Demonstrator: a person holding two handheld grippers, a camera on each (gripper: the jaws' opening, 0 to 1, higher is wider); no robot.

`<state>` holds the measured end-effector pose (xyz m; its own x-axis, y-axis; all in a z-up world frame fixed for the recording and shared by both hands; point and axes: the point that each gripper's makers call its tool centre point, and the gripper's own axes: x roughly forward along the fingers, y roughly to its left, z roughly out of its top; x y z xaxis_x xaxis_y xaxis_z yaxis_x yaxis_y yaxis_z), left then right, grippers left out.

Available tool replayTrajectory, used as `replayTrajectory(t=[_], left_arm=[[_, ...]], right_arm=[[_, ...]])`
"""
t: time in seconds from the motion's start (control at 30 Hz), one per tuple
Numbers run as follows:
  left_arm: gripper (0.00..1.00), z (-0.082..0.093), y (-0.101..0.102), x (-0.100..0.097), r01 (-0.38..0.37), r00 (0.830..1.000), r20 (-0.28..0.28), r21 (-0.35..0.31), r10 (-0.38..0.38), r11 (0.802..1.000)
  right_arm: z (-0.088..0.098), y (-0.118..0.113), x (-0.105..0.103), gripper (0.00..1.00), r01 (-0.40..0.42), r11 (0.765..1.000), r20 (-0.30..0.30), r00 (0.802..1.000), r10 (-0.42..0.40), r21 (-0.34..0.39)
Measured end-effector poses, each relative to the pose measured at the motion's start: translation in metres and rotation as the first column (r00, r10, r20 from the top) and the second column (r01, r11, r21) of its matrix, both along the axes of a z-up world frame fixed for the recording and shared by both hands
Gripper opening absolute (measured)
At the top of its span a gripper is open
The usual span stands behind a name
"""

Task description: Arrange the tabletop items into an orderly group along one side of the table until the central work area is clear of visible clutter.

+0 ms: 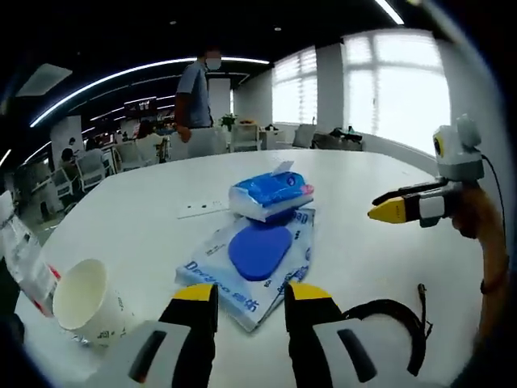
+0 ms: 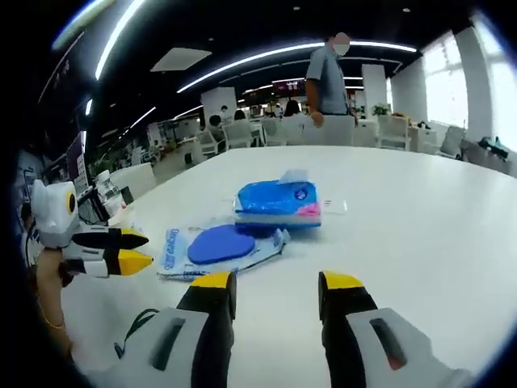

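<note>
Both grippers — left gripper and right gripper — hover empty, jaws apart, before the tissue pack resting mid-table on a flat blue packet — dragging either risks toppling the nearby paper cup.

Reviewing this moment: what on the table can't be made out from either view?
- Flat blue-printed packet: its near edge is hidden behind the left gripper fingers in the left gripper view; its print is too small to read.
- Paper cup: its inside is hidden by its tilt.
- Black strap: cut off behind the fingers.
- Tissue pack: label blurred.
</note>
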<state>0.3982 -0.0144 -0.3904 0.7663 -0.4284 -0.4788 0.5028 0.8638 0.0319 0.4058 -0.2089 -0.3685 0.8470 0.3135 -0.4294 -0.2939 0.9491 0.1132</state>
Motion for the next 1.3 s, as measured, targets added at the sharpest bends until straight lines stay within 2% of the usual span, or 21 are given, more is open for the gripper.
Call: replayTrajectory(t=[0.03, 0.07, 0.1, 0.3, 0.37, 0.5, 0.77, 0.87, 1.0, 1.03, 1.1, 1.3], left_arm=[[0.32, 0.0, 0.0, 0.001, -0.002, 1.0, -0.002, 0.0, 0.002, 1.0], [0.32, 0.002, 0.001, 0.016, -0.038, 0.999, 0.012, -0.015, 0.038, 0.999], [0.32, 0.001, 0.002, 0.022, -0.051, 0.999, 0.004, -0.017, 0.051, 0.999], [0.32, -0.002, 0.005, 0.03, -0.07, 0.997, -0.013, -0.006, 0.07, 0.998], [0.32, 0.001, 0.009, 0.035, -0.078, 0.997, 0.011, 0.031, 0.078, 0.996], [0.32, 0.007, 0.011, 0.044, -0.095, 0.995, 0.016, 0.021, 0.095, 0.995], [0.32, 0.002, 0.011, 0.048, -0.101, 0.995, -0.002, 0.032, 0.102, 0.994], [0.32, 0.0, 0.013, 0.053, -0.107, 0.994, 0.011, 0.056, 0.106, 0.993], [0.32, -0.002, 0.018, 0.057, -0.12, 0.993, 0.015, 0.074, 0.119, 0.99], [0.32, -0.006, 0.019, 0.061, -0.126, 0.992, 0.0, 0.053, 0.126, 0.991], [0.32, -0.01, 0.019, 0.062, -0.122, 0.992, -0.012, 0.064, 0.123, 0.991], [0.32, -0.016, 0.019, 0.064, -0.118, 0.992, -0.027, 0.068, 0.12, 0.991]], right_arm=[[-0.001, 0.001, 0.002, 0.39, -0.001, 1.0, -0.005, 1.0, 0.001, 0.0], [-0.007, 0.006, 0.015, 0.39, -0.024, 1.0, -0.022, 0.999, 0.024, -0.009], [-0.008, 0.007, 0.016, 0.39, -0.031, 0.999, -0.03, 0.999, 0.03, -0.026], [-0.012, 0.007, 0.026, 0.39, -0.034, 0.999, -0.029, 0.999, 0.033, -0.031], [-0.011, 0.005, 0.032, 0.4, -0.034, 0.999, -0.031, 0.999, 0.033, -0.033], [-0.009, 0.005, 0.044, 0.4, -0.041, 0.999, -0.031, 0.999, 0.04, -0.032], [-0.011, 0.004, 0.062, 0.4, -0.051, 0.998, -0.039, 0.998, 0.049, -0.04], [-0.015, 0.007, 0.069, 0.4, -0.055, 0.998, -0.048, 0.997, 0.053, -0.043], [-0.022, 0.012, 0.075, 0.39, -0.066, 0.997, -0.059, 0.996, 0.064, -0.045], [-0.029, 0.018, 0.082, 0.38, -0.068, 0.997, -0.065, 0.996, 0.066, -0.034], [-0.032, 0.022, 0.085, 0.38, -0.065, 0.997, -0.048, 0.997, 0.064, -0.03], [-0.042, 0.028, 0.095, 0.38, -0.052, 0.999, -0.067, 0.996, 0.051, -0.007]])
